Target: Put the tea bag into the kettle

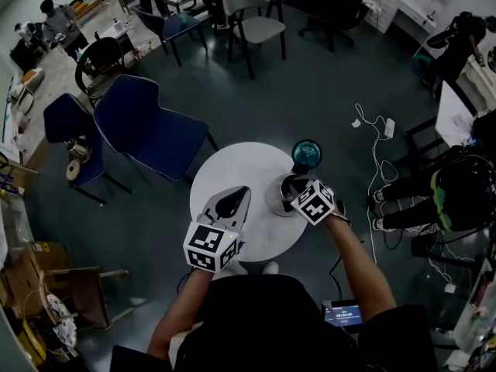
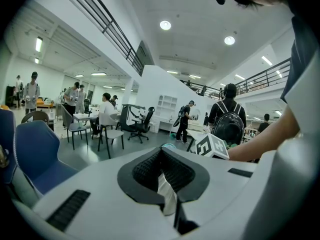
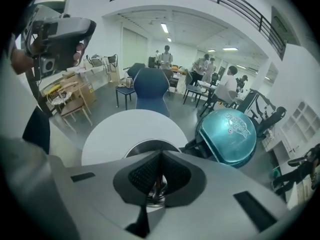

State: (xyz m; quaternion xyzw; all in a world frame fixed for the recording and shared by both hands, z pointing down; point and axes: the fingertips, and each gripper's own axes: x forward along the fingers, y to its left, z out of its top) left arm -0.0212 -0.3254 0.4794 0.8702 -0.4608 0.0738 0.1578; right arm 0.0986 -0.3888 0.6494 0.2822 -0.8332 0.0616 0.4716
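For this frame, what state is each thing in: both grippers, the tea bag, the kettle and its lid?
left gripper: shut on the tea bag.
tea bag: pinched between the left jaws, not yet in the kettle.
right gripper: shut on a shiny metal part of the kettle; which part is unclear.
kettle: upright on the white table, mouth uncovered.
lid: swung open, tipped back.

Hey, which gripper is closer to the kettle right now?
Right. The right gripper is on the kettle itself; the left gripper, holding the tea bag, is off to its left.
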